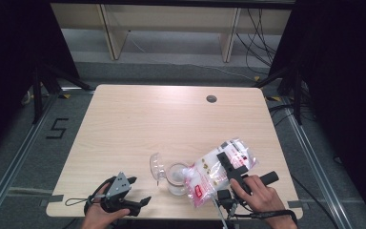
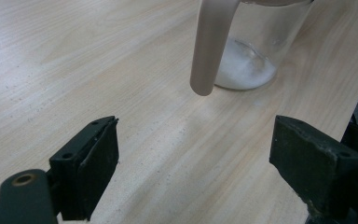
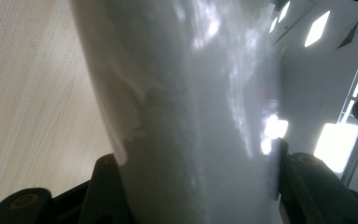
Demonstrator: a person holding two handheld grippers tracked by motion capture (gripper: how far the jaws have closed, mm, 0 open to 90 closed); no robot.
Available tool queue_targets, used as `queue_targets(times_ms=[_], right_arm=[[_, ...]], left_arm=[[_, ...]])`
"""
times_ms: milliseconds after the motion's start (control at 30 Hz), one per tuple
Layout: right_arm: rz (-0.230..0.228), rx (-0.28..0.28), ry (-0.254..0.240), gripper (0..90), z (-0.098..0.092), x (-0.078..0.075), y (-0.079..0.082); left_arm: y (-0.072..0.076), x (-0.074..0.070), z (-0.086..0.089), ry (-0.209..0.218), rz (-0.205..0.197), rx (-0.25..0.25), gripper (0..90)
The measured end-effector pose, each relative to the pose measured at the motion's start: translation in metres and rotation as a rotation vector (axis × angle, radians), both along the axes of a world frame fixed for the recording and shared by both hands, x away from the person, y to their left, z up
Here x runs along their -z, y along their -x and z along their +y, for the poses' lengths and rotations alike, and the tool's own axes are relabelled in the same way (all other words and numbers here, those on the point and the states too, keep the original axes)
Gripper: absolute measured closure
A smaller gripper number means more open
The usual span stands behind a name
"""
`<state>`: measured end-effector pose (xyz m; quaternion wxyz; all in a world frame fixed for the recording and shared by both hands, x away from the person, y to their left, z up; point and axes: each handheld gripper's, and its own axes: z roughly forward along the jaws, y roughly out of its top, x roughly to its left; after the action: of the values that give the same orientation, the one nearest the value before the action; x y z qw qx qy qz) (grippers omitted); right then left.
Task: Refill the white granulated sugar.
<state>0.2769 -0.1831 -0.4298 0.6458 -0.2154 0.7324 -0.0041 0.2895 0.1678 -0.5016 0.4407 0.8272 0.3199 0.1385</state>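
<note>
At the near left corner of the table, the left gripper lies low on the wood with its two black jaws wide apart and nothing between them. It seems to be resting there, out of the way, because the pouring needs only one hand right now. In the left gripper view, the open jaws point at the jar, which stands just ahead of them, so that hand looks ready to steady the jar if it starts to slide or tip. A little to the right, near the front edge of the table, the clear jar stands upright with its round lid flipped open to the left side, so the mouth is free. A small heap of white powder sits at the bottom of the jar. Further right, the plastic bag of white stuff is held up at a slant, with its low corner right at the jar's mouth and its high end up and to the right. It is tilted this way so the white stuff can slide down into the jar. I think the filling has only just begun, since the jar is mostly empty and the bag is quite full. The right gripper squeezes the bag from both sides, and in the right gripper view the bag sits tight between the two jaws. The grip is across the bag's middle, likely so the bag does not flop or spill on the table.
</note>
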Motion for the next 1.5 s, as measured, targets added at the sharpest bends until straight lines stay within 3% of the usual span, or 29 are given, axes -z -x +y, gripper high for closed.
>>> queue_targets(times_ms=[33,167,233,267,300,400,467,567,800,933,1067,1167,1367,1400,1467,1500], right_arm=[[0.001,0.001,-0.002,54.0,-0.0001,0.0002,0.0001],[0.011,0.0,0.009,54.5,0.0001,0.0006,-0.0005],[0.025,0.023,-0.043,54.7,-0.0022,0.0056,0.0002],[0.022,0.018,-0.035,54.7,-0.0021,0.0053,-0.0003],[0.003,-0.021,0.02,54.8,0.0001,0.0015,-0.0024],[0.015,-0.011,0.013,55.1,-0.0011,0.0026,-0.0027],[0.028,0.004,-0.018,55.2,-0.0026,0.0056,-0.0025],[0.024,-0.013,-0.002,55.5,-0.0027,0.0045,-0.0037],[0.051,-0.001,-0.04,56.2,-0.0056,0.0095,-0.0051],[0.039,-0.025,0.002,56.2,-0.0045,0.0058,-0.0066],[0.042,-0.02,-0.03,56.3,-0.0053,0.0082,-0.0061],[0.047,-0.016,-0.011,56.3,-0.0053,0.0071,-0.0059],[0.033,-0.028,-0.011,56.4,-0.0044,0.0064,-0.0058],[0.041,-0.018,-0.029,56.4,-0.0051,0.0078,-0.0054],[0.036,-0.029,-0.014,56.4,-0.0046,0.0065,-0.006],[0.05,-0.002,-0.061,56.4,-0.0065,0.0098,-0.0047]], left_arm=[[0.0005,0.0005,-0.0014,0.021,0.001,-0.01,15.2],[0.0005,0.0005,-0.0012,0.022,0.002,-0.011,15.3],[0.0006,0.0004,-0.0012,0.02,0.001,-0.01,15.2],[0.0006,0.0004,-0.0012,0.02,0.002,-0.009,15.2],[0.0006,0.0005,-0.0012,0.02,0.002,-0.009,15.2],[0.0006,0.0004,-0.0012,0.021,0.001,-0.009,15.3],[0.0006,0.0003,-0.001,0.019,0.001,-0.009,15.3],[0.0002,-0.0007,0.0006,-0.005,-0.001,0.005,15.3],[0.0,-0.0008,0.0008,-0.008,-0.004,0.008,15.2],[0.0006,-0.0001,-0.0005,0.012,0.0,-0.005,15.2],[0.0002,-0.0007,0.0006,-0.004,-0.001,0.005,15.3],[0.0001,-0.0008,0.0006,-0.005,-0.005,0.005,15.3],[0.0004,-0.0007,0.0004,-0.003,-0.003,0.0,15.3],[0.0004,-0.0007,0.0004,-0.003,-0.004,0.001,15.3],[0.0001,-0.0005,0.0005,-0.001,-0.003,0.004,15.3],[0.0006,0.0,-0.0006,0.014,-0.003,-0.007,15.2]])
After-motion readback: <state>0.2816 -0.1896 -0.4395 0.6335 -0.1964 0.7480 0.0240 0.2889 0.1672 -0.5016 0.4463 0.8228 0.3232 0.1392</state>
